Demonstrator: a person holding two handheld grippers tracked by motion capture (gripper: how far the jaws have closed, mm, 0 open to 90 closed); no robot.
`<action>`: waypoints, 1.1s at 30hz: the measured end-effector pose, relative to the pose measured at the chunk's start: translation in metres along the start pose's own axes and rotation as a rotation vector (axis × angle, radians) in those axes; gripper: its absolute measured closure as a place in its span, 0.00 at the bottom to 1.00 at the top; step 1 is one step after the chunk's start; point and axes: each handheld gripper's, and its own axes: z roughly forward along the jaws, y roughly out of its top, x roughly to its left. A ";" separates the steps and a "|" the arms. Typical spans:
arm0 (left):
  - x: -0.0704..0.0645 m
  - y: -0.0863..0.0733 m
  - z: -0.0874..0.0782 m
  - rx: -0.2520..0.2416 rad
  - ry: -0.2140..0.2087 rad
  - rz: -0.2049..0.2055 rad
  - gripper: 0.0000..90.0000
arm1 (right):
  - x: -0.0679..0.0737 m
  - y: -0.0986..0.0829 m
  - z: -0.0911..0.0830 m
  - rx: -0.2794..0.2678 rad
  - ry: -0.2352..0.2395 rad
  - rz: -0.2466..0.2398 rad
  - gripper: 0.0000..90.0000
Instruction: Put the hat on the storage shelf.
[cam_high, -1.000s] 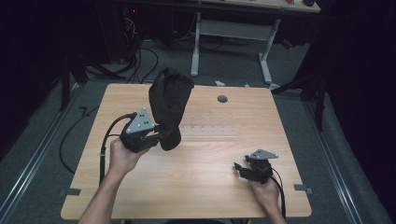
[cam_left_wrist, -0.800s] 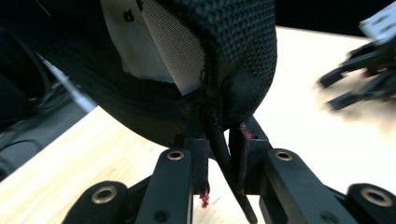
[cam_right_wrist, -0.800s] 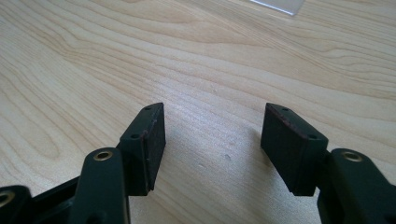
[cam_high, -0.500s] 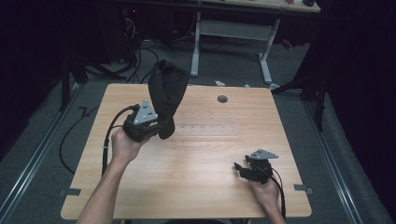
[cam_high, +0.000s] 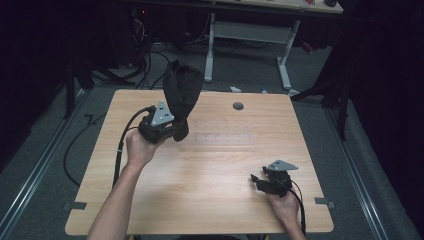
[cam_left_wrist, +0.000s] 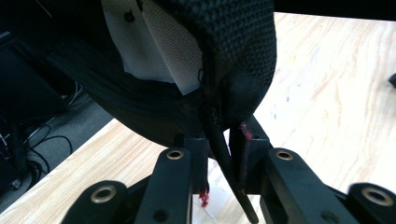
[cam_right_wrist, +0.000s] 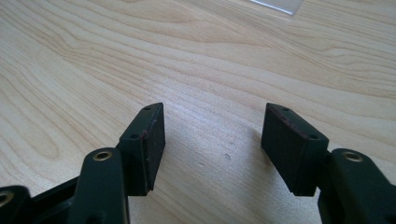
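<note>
Slippage threatens: left tongs pinch only the black cap's thin edge aloft; right tongs rest wide apart, empty.

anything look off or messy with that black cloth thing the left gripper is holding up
Nothing stands out. The left gripper pinches the black fabric item by a thin edge, so it hangs clear above the table. The right gripper rests open, low over bare wood.

A small round grey grommet is set in the light wooden table, beyond both tools; a white-legged desk is seen behind.
</note>
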 end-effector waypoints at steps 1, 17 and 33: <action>0.000 -0.001 0.001 -0.002 0.001 -0.001 0.87 | 0.000 0.000 0.000 0.000 0.000 0.000 0.44; 0.020 -0.013 0.000 -0.017 0.004 -0.047 0.85 | 0.000 0.000 0.000 -0.001 0.001 0.001 0.44; 0.033 -0.032 -0.002 0.043 0.041 -0.078 0.84 | 0.000 0.000 0.000 0.000 0.001 0.002 0.44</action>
